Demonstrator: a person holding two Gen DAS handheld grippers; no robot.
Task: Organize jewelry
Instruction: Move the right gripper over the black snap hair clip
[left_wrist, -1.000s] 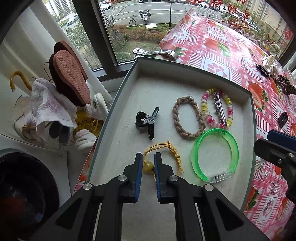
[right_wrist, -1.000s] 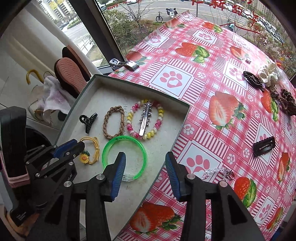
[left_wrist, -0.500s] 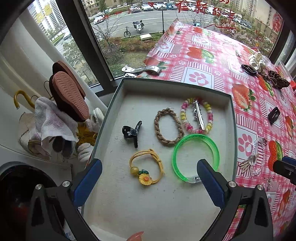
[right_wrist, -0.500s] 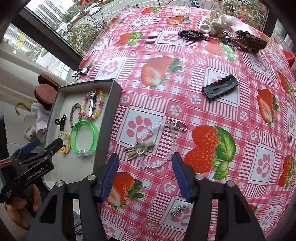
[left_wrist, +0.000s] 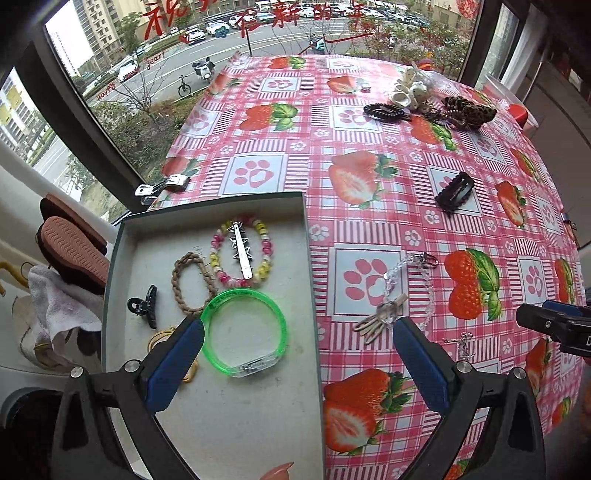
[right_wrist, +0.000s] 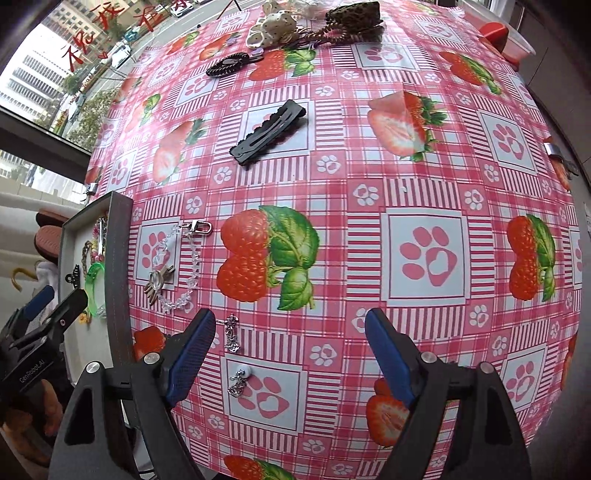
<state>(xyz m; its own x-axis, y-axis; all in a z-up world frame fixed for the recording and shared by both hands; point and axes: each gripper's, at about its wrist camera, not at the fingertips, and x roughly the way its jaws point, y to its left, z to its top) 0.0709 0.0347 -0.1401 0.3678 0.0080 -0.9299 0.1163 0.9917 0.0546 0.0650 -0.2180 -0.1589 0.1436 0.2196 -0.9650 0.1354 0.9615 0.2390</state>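
Observation:
A grey tray at the table's left edge holds a green bangle, a beaded bracelet with a silver clip, a braided band, a black claw clip and a yellow hair tie. My left gripper is open and empty above the tray's right wall. A clear bead chain with a heart charm lies just right of the tray. My right gripper is open and empty above the tablecloth, near small silver earrings.
On the strawberry tablecloth lie a black snap clip, a black hair comb, white scrunchies and a leopard bow. A red box sits far right. Slippers lie beyond the table's left edge.
My left gripper let go of the yellow hair tie in the tray, opened wide, and drew back to the right. My right gripper swung right, away from the tray, over the tablecloth.

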